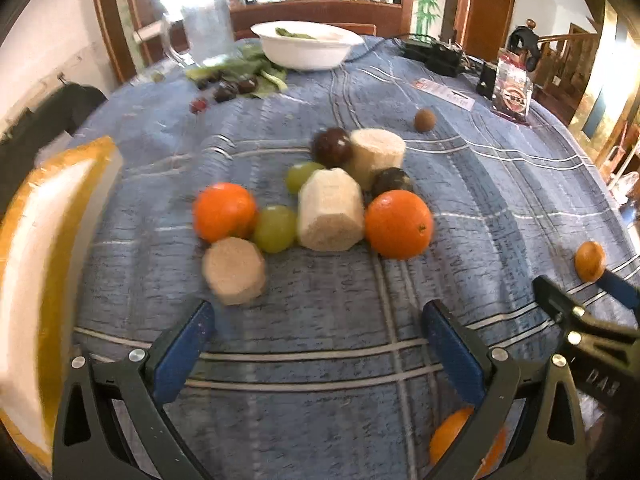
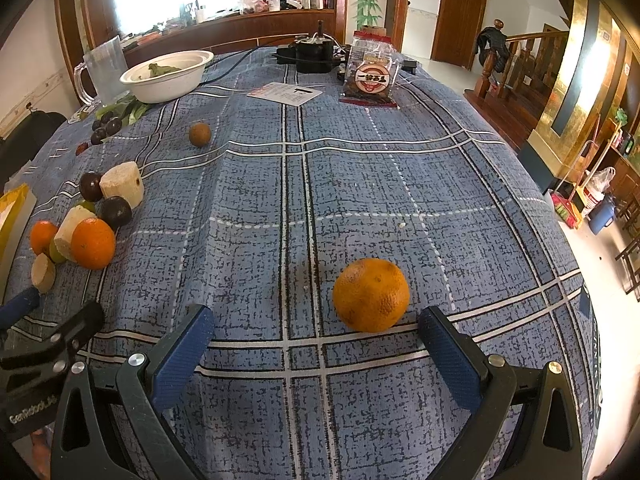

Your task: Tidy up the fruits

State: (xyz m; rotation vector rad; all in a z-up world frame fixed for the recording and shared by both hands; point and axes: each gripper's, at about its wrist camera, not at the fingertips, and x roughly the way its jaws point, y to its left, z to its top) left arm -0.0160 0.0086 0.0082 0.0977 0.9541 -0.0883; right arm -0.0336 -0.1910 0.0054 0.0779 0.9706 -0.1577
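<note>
Fruit cluster (image 1: 316,204) gathered mid-frame on counter (image 2: 360,168); lone orange (image 2: 371,295) and brown fruit (image 2: 199,134) remain apart. Left tongs (image 1: 318,344) and right tongs (image 2: 316,344) both spread, empty.

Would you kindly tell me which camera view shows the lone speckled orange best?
The right wrist view: the lone speckled orange sits whole and sharp just ahead of the open right gripper. In the left wrist view the same orange is small at the far right edge, beside a blue fingertip.
</note>
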